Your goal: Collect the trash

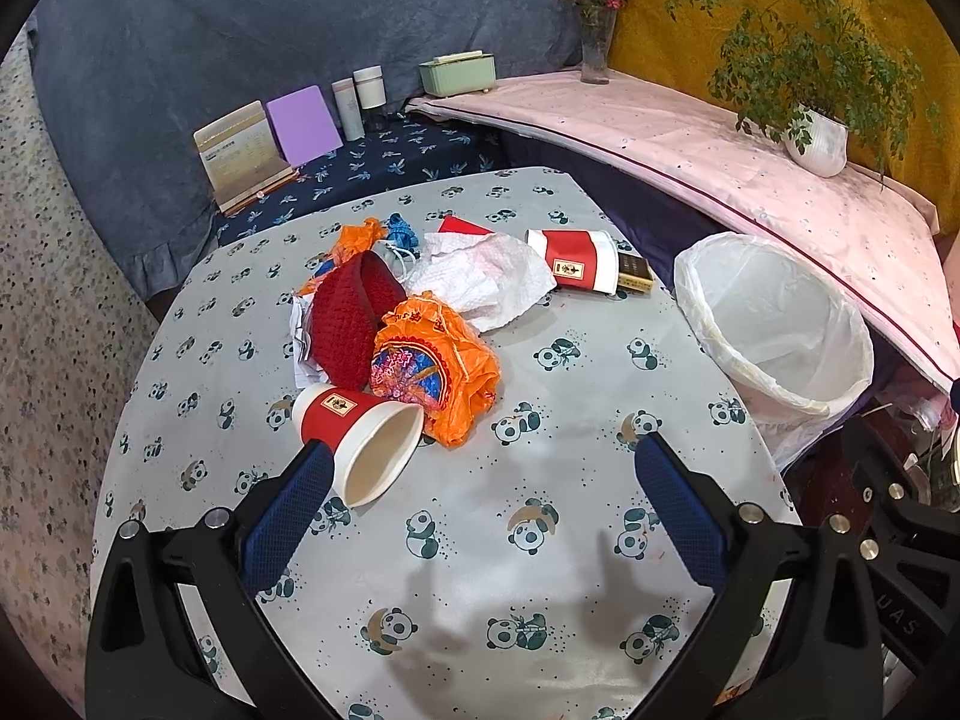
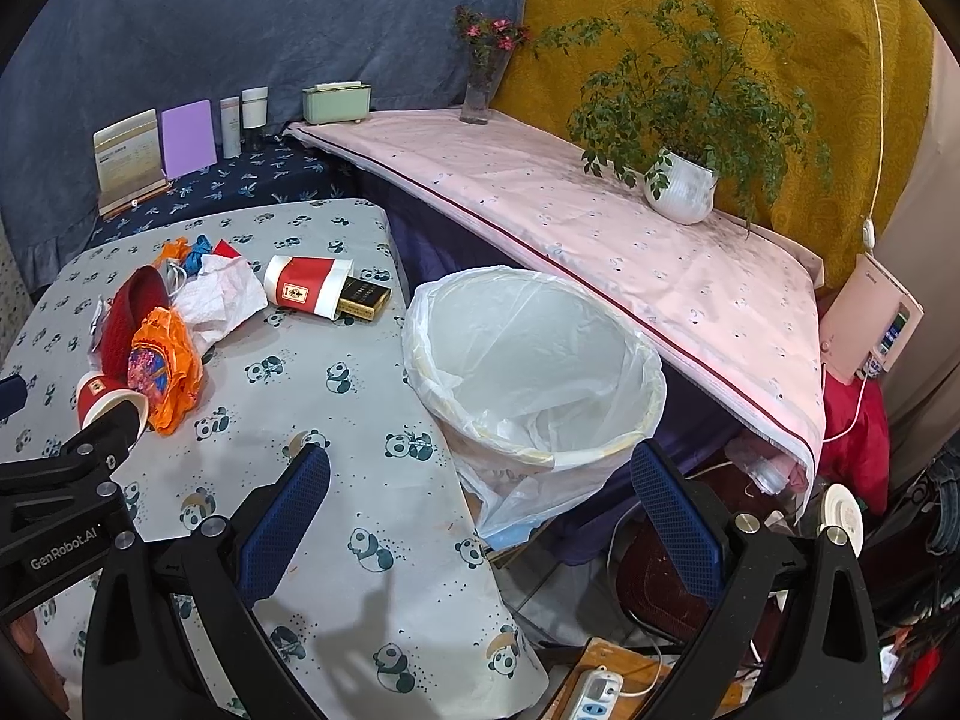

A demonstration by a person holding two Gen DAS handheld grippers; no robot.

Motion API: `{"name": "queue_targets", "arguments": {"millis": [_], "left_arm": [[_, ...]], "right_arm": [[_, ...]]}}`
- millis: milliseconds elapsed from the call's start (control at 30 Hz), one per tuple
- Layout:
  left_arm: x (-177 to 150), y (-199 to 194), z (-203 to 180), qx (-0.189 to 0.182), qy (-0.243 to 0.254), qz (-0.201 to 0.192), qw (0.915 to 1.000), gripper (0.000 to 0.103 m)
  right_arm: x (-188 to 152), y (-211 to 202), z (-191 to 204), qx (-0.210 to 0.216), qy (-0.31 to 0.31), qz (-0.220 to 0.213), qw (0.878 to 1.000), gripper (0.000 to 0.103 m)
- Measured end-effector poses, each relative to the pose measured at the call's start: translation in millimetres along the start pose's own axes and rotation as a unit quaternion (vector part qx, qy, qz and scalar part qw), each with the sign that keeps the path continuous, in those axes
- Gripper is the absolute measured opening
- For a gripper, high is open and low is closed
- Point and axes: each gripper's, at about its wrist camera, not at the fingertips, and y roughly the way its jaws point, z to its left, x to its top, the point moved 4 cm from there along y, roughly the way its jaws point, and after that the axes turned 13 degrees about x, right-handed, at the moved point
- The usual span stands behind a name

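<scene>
Now left gripper (image 1: 486, 450) wide open beside cup (image 1: 360, 441), ready to grab; right gripper (image 2: 480, 468) open, empty, near bin (image 2: 534, 360).

Red paper cups (image 1: 360, 450) (image 1: 579, 258), orange wrapper (image 1: 438, 372), tissue (image 1: 486, 276) on table; lined bin (image 1: 774, 324) beside.

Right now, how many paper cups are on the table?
2. One paper cup lies by the left tongs; the other paper cup lies nearer the bin. More could hide under the pile.

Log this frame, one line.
left gripper: open, at near cup | right gripper: open, empty | bin: empty
</scene>
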Motion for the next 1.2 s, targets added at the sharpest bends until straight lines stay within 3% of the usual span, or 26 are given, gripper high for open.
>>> {"name": "queue_targets", "arguments": {"millis": [833,1200], "left_arm": [[-1.7,4.9,3.9,0.003,-0.011,0.009,0.9999,0.096],[-2.8,26.8,15.7,-0.001,-0.031,0.03,0.9991,0.096]], "right_arm": [[1.3,3.3,1.9,-0.001,0.002,0.001,1.0,0.096],[5.8,15.1,6.4,0.01,0.006,-0.002,1.0,0.096]]}}
